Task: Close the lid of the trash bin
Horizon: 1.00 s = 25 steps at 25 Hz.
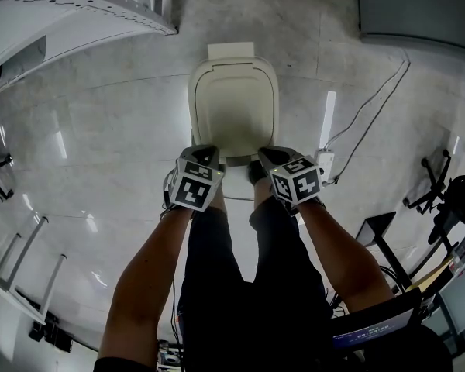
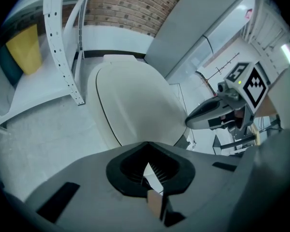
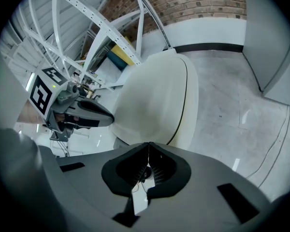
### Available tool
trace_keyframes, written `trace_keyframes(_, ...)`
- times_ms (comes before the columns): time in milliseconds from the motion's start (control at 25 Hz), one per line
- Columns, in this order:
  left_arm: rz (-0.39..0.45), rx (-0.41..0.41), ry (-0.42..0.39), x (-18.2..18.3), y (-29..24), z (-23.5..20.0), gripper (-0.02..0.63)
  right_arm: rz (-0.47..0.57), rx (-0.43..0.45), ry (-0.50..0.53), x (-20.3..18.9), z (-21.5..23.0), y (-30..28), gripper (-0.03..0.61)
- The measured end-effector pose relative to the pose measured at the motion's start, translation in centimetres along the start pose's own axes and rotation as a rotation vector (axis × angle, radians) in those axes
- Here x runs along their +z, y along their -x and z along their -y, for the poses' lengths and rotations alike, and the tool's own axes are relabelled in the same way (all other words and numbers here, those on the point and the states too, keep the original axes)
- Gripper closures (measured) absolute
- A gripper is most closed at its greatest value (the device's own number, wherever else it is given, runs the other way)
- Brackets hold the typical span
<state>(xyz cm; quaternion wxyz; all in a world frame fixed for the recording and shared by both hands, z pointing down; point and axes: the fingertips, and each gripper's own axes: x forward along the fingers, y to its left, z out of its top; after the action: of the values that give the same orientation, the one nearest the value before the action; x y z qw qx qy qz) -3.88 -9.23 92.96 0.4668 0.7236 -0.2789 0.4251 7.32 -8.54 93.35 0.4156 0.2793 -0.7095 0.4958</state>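
Observation:
The trash bin stands on the floor ahead of me, and its cream lid [image 1: 234, 103] lies down flat on it, hinge side [image 1: 231, 50] far from me. My left gripper [image 1: 208, 153] hovers at the lid's near left corner and my right gripper [image 1: 268, 156] at its near right corner. Both are shut with nothing between the fingertips. In the left gripper view the lid [image 2: 135, 105] fills the middle beyond the closed left gripper [image 2: 146, 145], and the right gripper [image 2: 208, 116] shows at the right. The right gripper view shows the lid [image 3: 154, 105], its own closed gripper [image 3: 148, 146] and the left gripper [image 3: 94, 115].
A white perforated metal frame [image 1: 77, 14] runs along the upper left, and a grey cabinet [image 1: 418, 6] stands at the upper right. A power strip [image 1: 325, 163] with a cable lies on the floor right of the bin. A brick wall [image 2: 130, 6] stands behind.

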Motion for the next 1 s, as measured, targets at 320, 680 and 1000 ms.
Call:
trace_keyframes(320,0.032,0.002,0.026,0.7,1.5,-0.2,0.615,0.035,0.012,0.001,1.5,-0.5,1.4,0.569)
trace_keyframes(680,0.325,-0.038,0.098,7.0,13.9,2.7,0.615,0.241,0.010,0.082,9.0,-4.9,13.1,0.569)
trace_keyframes(1000,0.631,-0.138,0.020,16.1,28.6,8.7,0.615,0.502,0.048,0.245,18.3,-11.7,26.9,0.569)
